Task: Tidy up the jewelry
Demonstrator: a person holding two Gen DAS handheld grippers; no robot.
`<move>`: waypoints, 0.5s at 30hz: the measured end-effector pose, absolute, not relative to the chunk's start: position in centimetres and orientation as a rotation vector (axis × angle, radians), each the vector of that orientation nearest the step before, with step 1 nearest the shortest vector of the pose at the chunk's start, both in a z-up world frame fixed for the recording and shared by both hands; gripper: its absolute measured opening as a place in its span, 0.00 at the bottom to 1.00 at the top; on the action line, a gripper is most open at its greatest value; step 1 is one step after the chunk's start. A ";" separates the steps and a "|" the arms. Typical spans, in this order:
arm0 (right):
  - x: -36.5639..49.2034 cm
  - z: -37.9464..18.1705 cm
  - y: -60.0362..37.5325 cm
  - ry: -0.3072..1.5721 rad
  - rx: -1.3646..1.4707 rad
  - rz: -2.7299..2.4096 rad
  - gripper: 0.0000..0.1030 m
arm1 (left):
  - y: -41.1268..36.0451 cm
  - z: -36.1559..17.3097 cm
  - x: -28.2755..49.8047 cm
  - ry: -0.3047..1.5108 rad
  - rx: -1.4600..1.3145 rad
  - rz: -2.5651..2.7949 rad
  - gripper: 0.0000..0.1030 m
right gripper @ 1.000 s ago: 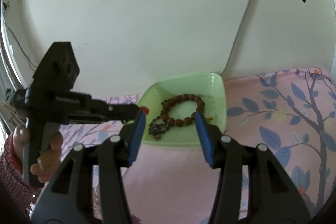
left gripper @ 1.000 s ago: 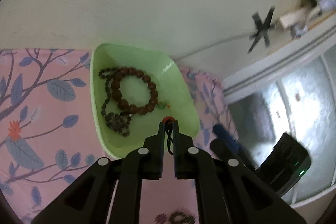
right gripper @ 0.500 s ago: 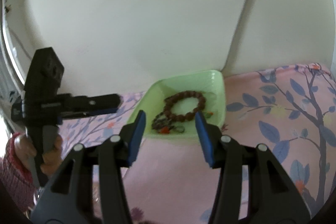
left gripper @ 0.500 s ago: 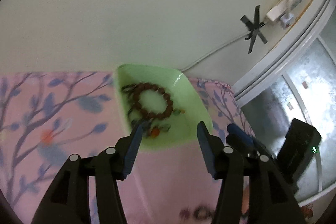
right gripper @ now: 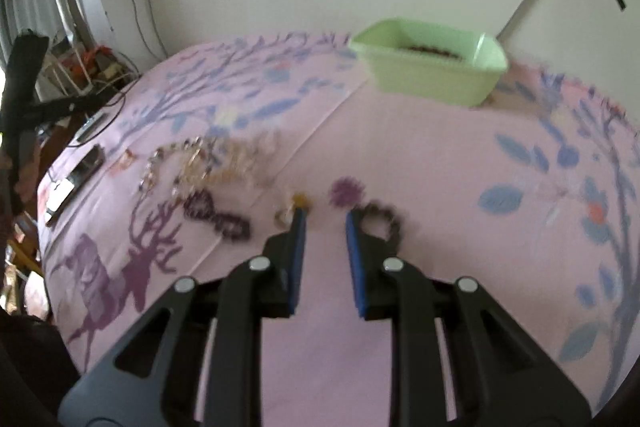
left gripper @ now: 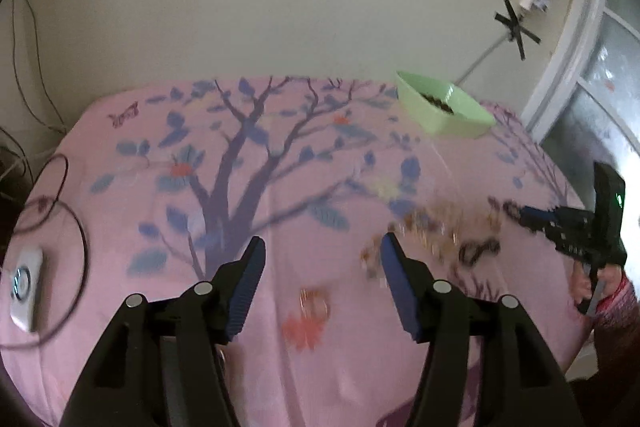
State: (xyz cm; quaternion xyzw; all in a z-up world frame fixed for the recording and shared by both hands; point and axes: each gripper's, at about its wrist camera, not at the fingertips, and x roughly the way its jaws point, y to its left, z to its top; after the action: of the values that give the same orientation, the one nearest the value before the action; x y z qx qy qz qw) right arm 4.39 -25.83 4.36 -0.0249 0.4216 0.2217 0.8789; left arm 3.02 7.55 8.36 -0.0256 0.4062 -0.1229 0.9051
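**Both grippers over the loose jewelry, green tray well away**

Left wrist view: the left gripper (left gripper: 322,251) hangs above the pink cloth printed with a blue-leaved tree (left gripper: 224,163), its blue-padded jaws apart and opening, with nothing between them. A small pale ring-like trinket (left gripper: 314,301) lies on the cloth just below the gap, and a blurred scatter of light beaded chains (left gripper: 428,231) sits to the right of the right-hand finger. The light green plastic tray (left gripper: 460,119), holding dark brown beads, stands well apart at the far edge by the wall. At the right border the right gripper (left gripper: 516,213) shows side-on, carried by a person's hand (left gripper: 592,283).

Right wrist view: the right gripper's jaws are closing but the pads press on nothing; only bare cloth shows between them. A dark beaded bracelet (right gripper: 384,221) lies just beside the right fingertip, a small yellowish ring (right gripper: 298,201) at the left fingertip, and a dark purple bead strand (right gripper: 218,215) further left. The tray sits far back.

Risk: the picture is smeared, and the jaws seem to be closing between pieces rather than around one, so they may shut on nothing or nudge the bracelet aside; tangled chains could also drag neighbours along on the carry to the tray
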 end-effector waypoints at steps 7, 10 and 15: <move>4.6 4.1 -24.5 0.907 -0.011 0.481 0.20 | 5.4 4.0 2.5 0.879 0.049 -0.172 0.47; 4.8 4.3 -23.4 0.905 -0.037 0.481 0.20 | 6.1 3.3 2.5 0.887 0.002 -0.171 0.47; 5.6 4.1 -22.2 0.918 -0.075 0.473 0.02 | 6.9 1.9 2.7 0.912 -0.057 -0.193 0.23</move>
State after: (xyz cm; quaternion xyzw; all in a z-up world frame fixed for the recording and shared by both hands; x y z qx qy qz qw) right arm 5.56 -22.24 4.07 -0.0359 0.4388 0.2260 0.8690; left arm 2.72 6.87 1.94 -0.0277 0.4397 -0.0929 0.8929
